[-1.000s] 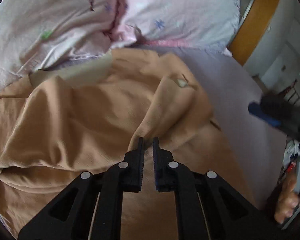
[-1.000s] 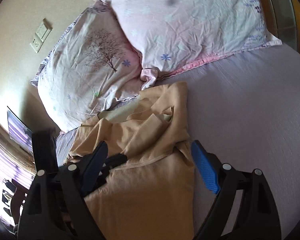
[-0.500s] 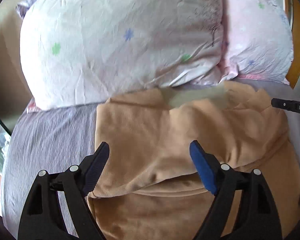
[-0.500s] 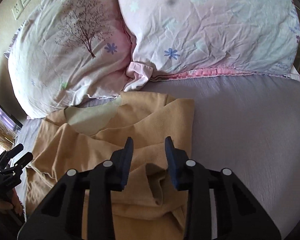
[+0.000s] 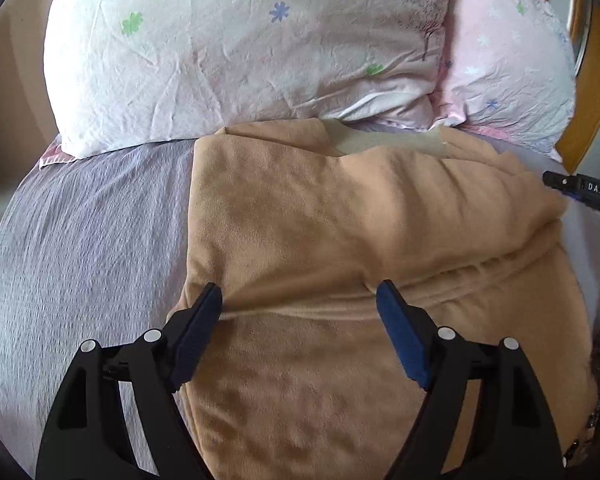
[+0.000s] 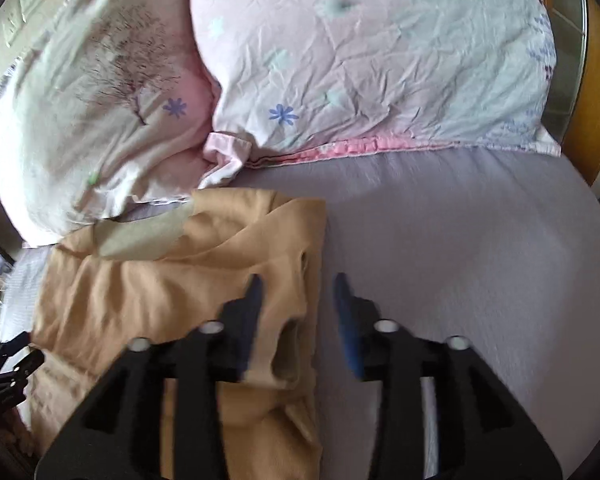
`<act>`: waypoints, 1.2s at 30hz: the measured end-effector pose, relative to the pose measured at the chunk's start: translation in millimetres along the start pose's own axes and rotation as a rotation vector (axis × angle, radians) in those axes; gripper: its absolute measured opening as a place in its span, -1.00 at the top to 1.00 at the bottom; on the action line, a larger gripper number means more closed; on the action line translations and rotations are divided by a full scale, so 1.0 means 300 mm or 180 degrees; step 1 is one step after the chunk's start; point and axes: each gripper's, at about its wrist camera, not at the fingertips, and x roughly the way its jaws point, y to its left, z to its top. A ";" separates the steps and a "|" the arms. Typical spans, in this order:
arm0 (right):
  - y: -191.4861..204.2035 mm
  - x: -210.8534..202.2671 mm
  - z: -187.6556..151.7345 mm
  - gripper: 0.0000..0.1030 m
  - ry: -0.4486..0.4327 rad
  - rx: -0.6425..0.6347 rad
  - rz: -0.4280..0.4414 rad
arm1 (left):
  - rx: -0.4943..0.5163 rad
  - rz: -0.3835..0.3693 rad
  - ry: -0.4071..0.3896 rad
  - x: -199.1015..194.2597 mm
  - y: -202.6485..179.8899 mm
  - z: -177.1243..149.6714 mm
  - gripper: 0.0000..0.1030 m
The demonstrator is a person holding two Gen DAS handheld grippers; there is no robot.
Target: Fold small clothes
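Observation:
A tan garment (image 5: 340, 260) lies on the lilac bed sheet, its far half folded back over itself, a pale inner collar at the far edge. It also shows in the right wrist view (image 6: 172, 280). My left gripper (image 5: 300, 300) is open and empty, its fingers spread just above the fold line near the garment's left edge. My right gripper (image 6: 296, 292) is open and empty over the garment's right edge, where a sleeve opening (image 6: 284, 348) lies. The right gripper's tip shows in the left wrist view (image 5: 580, 190).
Two floral pillows (image 5: 240, 52) (image 6: 380, 52) lie against the far edge, touching the garment's collar. Lilac sheet (image 6: 460, 260) spreads to the right of the garment and to its left (image 5: 88, 240). A wooden bed frame (image 6: 596, 112) stands at the right.
My left gripper opened a second ago, let go of the garment and swung left over the fold. My right gripper was wide open, narrowed over the sleeve, and has now opened partly.

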 end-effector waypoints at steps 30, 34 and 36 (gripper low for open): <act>-0.175 -0.411 -0.885 0.85 0.0803 0.0045 0.2312 | -0.1510 -0.2153 0.0378 -0.233 0.219 -0.813 0.75; -0.170 -0.515 -0.843 0.85 0.0571 -0.0031 0.2480 | -0.1721 -0.2415 0.0289 -0.307 0.242 -0.805 0.90; -0.153 -0.563 -0.790 0.85 0.0419 -0.0112 0.2544 | -0.1699 -0.2526 0.0091 -0.374 0.255 -0.759 0.92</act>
